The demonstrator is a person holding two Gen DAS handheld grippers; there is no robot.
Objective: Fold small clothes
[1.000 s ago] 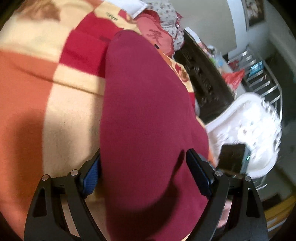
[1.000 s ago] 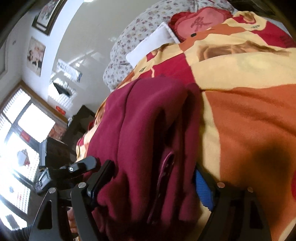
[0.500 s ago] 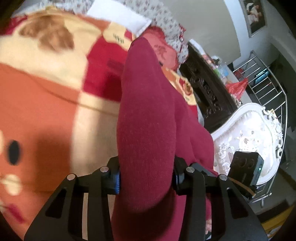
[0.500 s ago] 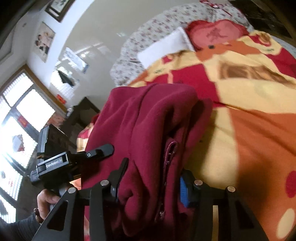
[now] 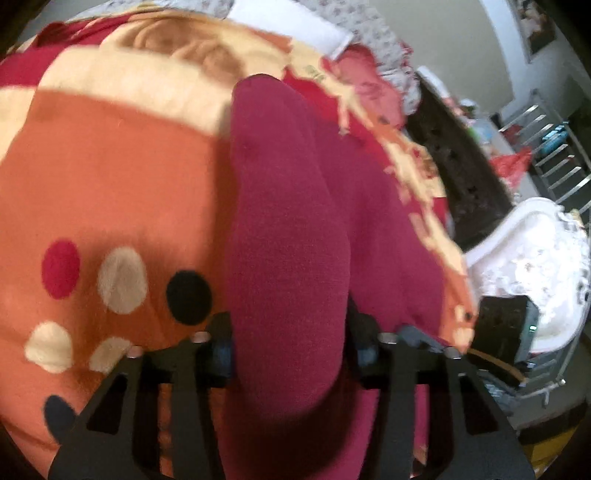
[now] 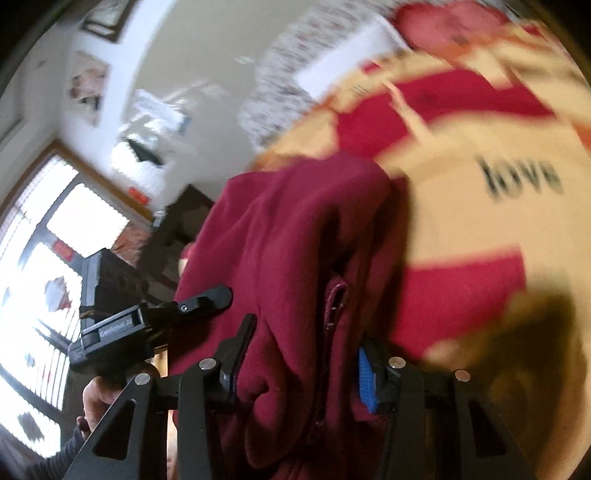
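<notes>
A dark red fleece garment is held bunched above a bed blanket patterned in orange, cream and red. My left gripper is shut on a thick fold of it. In the right wrist view the same garment shows a zipper seam, and my right gripper is shut on its bunched edge. The left gripper shows there at the left, beside the garment, with the person's hand under it. The garment's lower part is hidden behind both grippers.
Pillows lie at the head of the bed. A dark carved headboard, a white ornate chair and a metal rack stand to the right. A bright window and wall pictures are at the left.
Both grippers went from open around the garment to shut on it. They then lifted it and moved it over the blanket; both views now show motion blur.
</notes>
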